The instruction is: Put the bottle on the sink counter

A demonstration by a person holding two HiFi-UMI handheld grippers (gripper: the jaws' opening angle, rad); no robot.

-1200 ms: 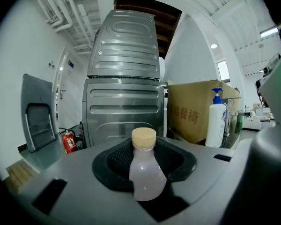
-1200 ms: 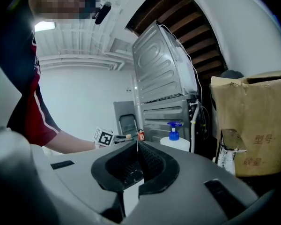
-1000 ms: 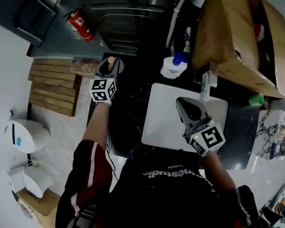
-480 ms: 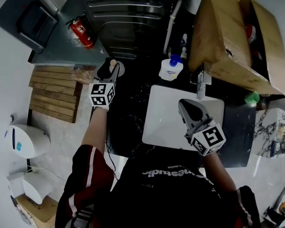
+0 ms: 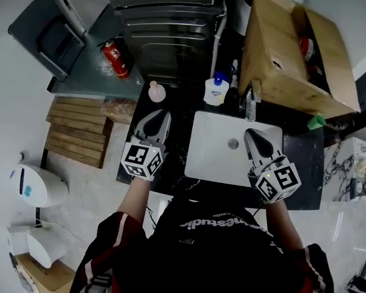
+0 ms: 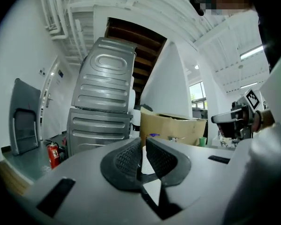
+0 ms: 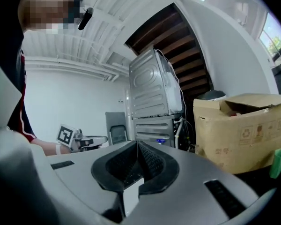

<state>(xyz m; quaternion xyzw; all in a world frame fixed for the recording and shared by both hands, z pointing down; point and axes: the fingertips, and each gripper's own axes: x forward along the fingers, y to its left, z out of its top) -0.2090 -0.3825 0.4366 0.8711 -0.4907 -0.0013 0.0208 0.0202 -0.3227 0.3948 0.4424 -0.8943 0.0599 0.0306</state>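
Observation:
A small round pale bottle (image 5: 157, 91) with a tan stopper stands upright at the far left corner of the black sink counter (image 5: 174, 112). My left gripper (image 5: 161, 116) hovers a short way in front of it, apart from it. Its jaws are closing to a narrow slit with nothing between them, as the left gripper view (image 6: 143, 146) also shows. My right gripper (image 5: 252, 134) hangs over the white sink basin (image 5: 213, 157), shut and empty, and its tips meet in the right gripper view (image 7: 137, 146).
A white bottle with a blue cap (image 5: 216, 89) stands behind the basin beside the faucet (image 5: 250, 105). A big open cardboard box (image 5: 280, 60) fills the back right. A grey metal appliance (image 5: 165, 17), a red fire extinguisher (image 5: 116, 58) and a wooden pallet (image 5: 79, 130) lie behind and left.
The left gripper opened, let go of the small bottle and drew back toward me, its jaws narrowing again. The bottle stays on the counter. The right gripper barely moved.

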